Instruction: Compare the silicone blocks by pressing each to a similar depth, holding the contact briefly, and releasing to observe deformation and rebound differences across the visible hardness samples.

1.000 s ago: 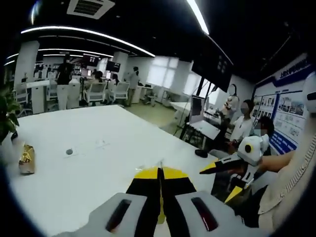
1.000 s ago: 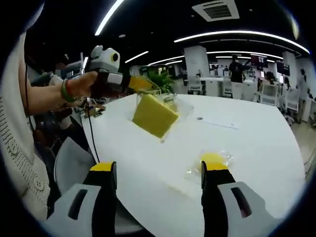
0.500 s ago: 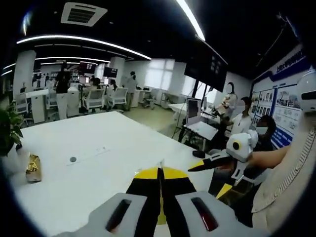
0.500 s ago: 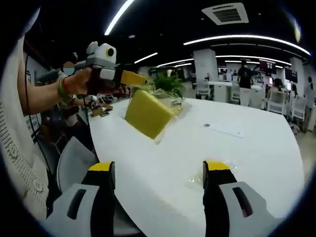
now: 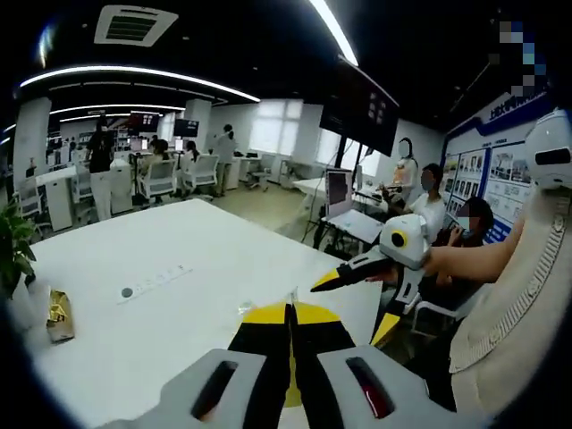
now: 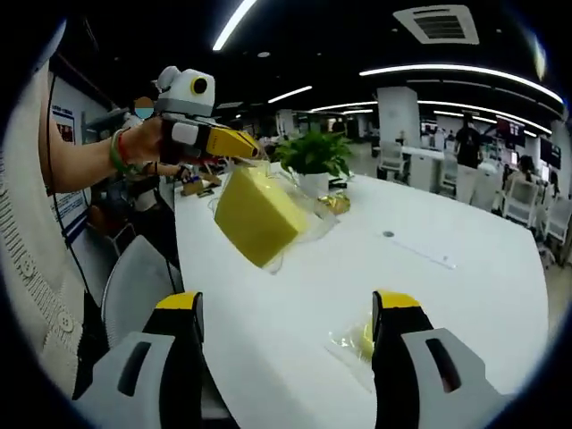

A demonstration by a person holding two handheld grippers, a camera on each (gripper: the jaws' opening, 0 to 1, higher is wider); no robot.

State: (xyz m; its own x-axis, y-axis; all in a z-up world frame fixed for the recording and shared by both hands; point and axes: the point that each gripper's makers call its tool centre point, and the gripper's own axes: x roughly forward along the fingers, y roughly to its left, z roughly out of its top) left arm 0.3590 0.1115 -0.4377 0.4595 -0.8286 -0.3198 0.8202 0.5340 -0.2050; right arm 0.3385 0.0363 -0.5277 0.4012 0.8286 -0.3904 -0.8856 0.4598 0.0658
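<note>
Block (image 6: 258,214) raised; left fingers (image 5: 268,335) clamped.

Yellow silicone block (image 6: 257,214), white table (image 6: 465,295)

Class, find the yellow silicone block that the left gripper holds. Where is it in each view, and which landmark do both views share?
Left gripper view: the yellow block is at bottom centre, pinched in the shut jaws of the left gripper.
Right gripper view: it is left of centre, held above the white table.
Shared landmark: the potted plant.
</note>
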